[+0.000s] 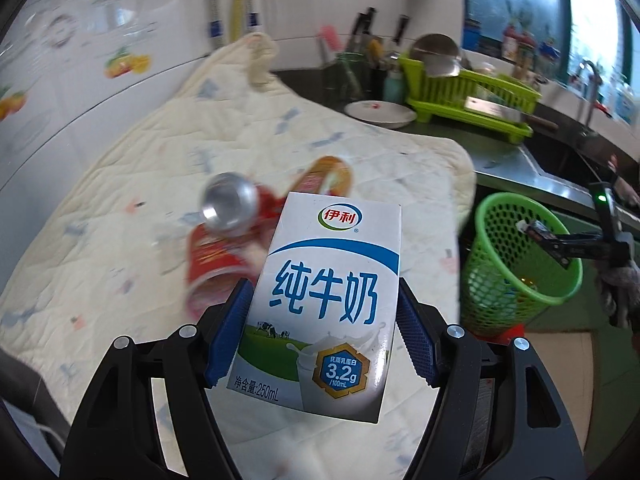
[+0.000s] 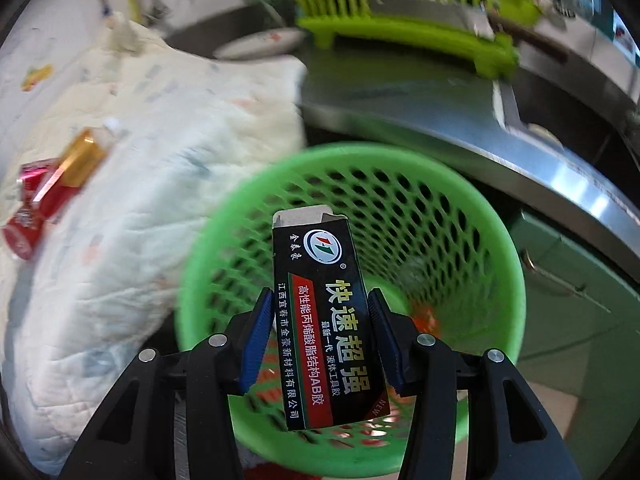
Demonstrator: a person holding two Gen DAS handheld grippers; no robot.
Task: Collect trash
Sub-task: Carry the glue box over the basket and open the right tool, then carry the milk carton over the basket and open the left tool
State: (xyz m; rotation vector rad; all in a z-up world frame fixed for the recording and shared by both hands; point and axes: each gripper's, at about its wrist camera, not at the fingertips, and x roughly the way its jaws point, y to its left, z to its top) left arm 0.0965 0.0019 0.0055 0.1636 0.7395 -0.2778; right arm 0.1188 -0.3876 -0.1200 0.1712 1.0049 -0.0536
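tiled wall (image 1: 80,60), steel counter (image 2: 440,120), window (image 1: 520,0)

White-and-blue milk carton (image 1: 324,276); black glue box (image 2: 320,320) with red stripe; green perforated plastic basket (image 2: 460,216); crushed red cans (image 1: 212,256).

Black skeletal left gripper (image 1: 322,332) and right gripper (image 2: 318,338) — blue ribbed pads (image 1: 414,338), silver round screws (image 2: 218,340).

The milk carton (image 1: 324,280) hides part of the red can (image 1: 224,248) behind it; the can is motion-blurred, its print unreadable. The glue box (image 2: 320,328) covers part of the basket (image 2: 500,248) floor, and what lies in there is too blurred to name. The dish rack (image 2: 400,12) is smeared and cut off by the top edge. Knives (image 1: 364,28) behind the plate (image 1: 380,114) are too small to count.
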